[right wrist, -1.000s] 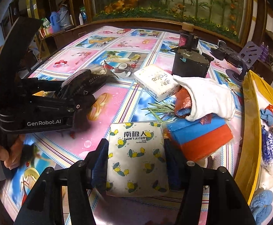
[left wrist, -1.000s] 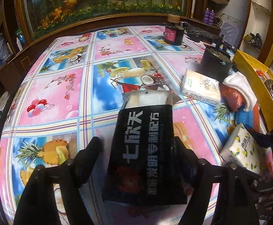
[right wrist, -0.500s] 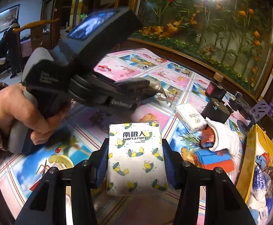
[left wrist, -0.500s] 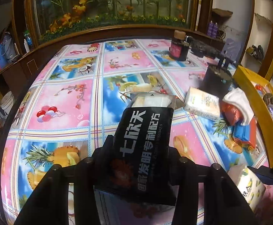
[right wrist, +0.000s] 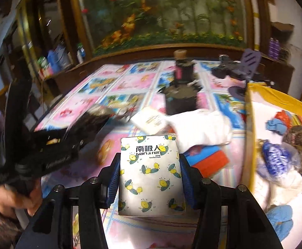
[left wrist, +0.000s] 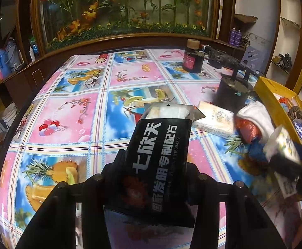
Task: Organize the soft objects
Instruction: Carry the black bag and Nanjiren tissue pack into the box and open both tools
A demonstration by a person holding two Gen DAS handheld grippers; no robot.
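Note:
My left gripper is shut on a black soft packet with white print, held above the table with its clear end pointing away. My right gripper is shut on a white tissue pack printed with lemons, also lifted off the table. In the left wrist view the right gripper and its tissue pack show blurred at the right. In the right wrist view the left gripper with the black packet is at the left, held by a hand.
On the fruit-print tablecloth lie another tissue pack, a white cloth and blue and orange cloths. A yellow box at the right holds several soft items. A black block and a dark jar stand behind.
Both grippers closed on their packs and lifted them off the table. The right gripper has swung right, toward the yellow box; the left has stayed near its place.

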